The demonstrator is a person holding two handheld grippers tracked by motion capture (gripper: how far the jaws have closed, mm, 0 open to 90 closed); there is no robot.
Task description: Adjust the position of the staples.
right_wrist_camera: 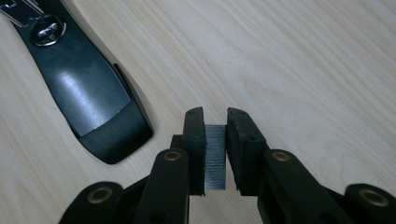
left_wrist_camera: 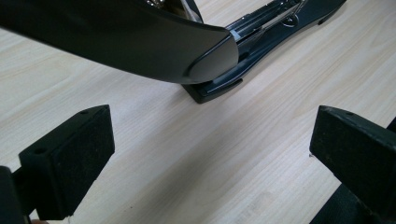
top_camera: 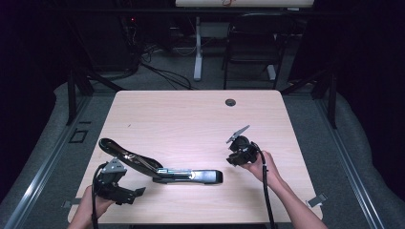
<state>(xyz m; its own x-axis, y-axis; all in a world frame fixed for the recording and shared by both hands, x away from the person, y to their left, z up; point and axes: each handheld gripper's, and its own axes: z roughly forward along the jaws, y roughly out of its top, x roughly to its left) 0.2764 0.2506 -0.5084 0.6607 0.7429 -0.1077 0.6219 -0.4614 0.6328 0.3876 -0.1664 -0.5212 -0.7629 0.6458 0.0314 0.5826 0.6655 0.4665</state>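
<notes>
I have a short grey strip of metal staples point(right_wrist_camera: 215, 157) clamped between the two black pads of my right gripper point(right_wrist_camera: 215, 122); the jaws are nearly closed, pressing on the strip from both sides, and it stands upright in the narrow gap. In the high view that right gripper point(top_camera: 241, 153) sits right of the table's centre, its grey three-cornered plate tilted up on the far side, with the hand point(top_camera: 261, 167) behind it on the near right.

Just left of it lies the long black stapler point(top_camera: 162, 168), opened wide: its flat base with the bright metal channel rests on the near middle of the table, and its curved glossy top arm rises away to the left. In the right gripper view the rounded end of the stapler's base point(right_wrist_camera: 91, 100) is near the jaws but apart from them.

My left gripper point(top_camera: 125, 192) is at the near left corner, jaws spread wide with nothing between them. In the left gripper view its pads point(left_wrist_camera: 70, 163) frame bare wood, and the stapler's raised arm point(left_wrist_camera: 140, 42) hangs just beyond them.

All of it rests on a pale wood-grain table point(top_camera: 191, 119).
</notes>
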